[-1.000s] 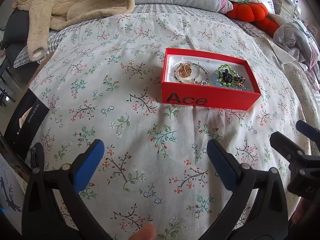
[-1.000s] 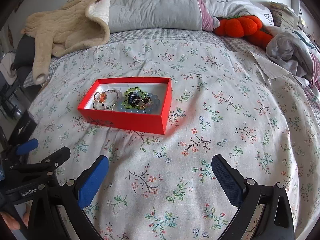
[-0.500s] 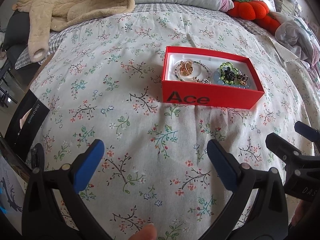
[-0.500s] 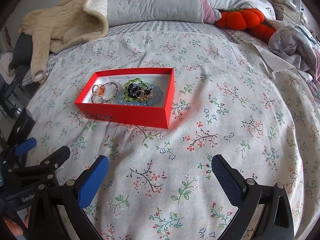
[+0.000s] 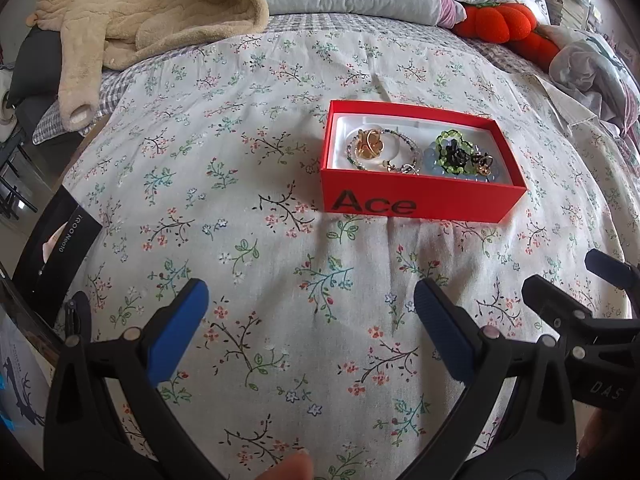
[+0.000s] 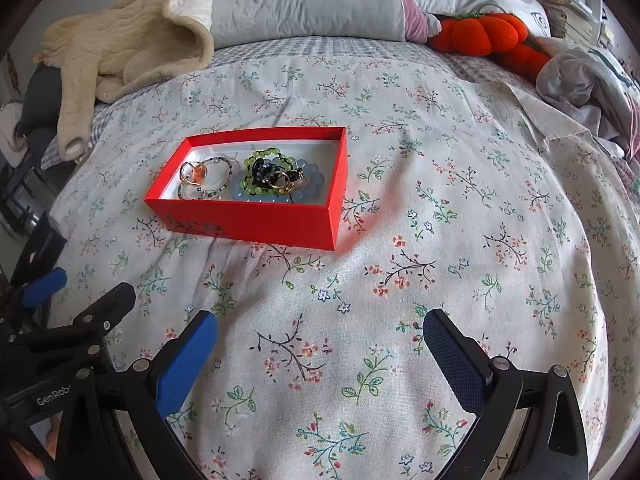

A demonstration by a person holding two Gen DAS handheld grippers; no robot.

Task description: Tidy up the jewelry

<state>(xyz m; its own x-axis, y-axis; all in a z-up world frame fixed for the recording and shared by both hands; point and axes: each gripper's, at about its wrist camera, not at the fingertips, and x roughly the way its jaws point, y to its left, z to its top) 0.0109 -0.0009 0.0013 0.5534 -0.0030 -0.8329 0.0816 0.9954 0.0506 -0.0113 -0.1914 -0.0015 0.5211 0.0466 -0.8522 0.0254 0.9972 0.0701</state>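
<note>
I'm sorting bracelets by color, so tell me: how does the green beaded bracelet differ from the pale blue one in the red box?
The green beaded bracelet has small, bright lime beads with dark thread showing; the pale blue bracelet has larger, smooth, cloudy blue beads. The green one lies on top, partly overlapping the blue one, which rests on the red box's white floor. Both are beaded loops at the same end of the box, tangled with dark and gold pieces.

One red box (image 5: 420, 204) on the bed, with a pile of jewelry (image 5: 416, 152) in it, too tangled to count. Two orange pumpkin plushies (image 6: 478, 34) by one grey pillow (image 6: 304, 0), and one beige fleece jacket (image 5: 132, 16).
</note>
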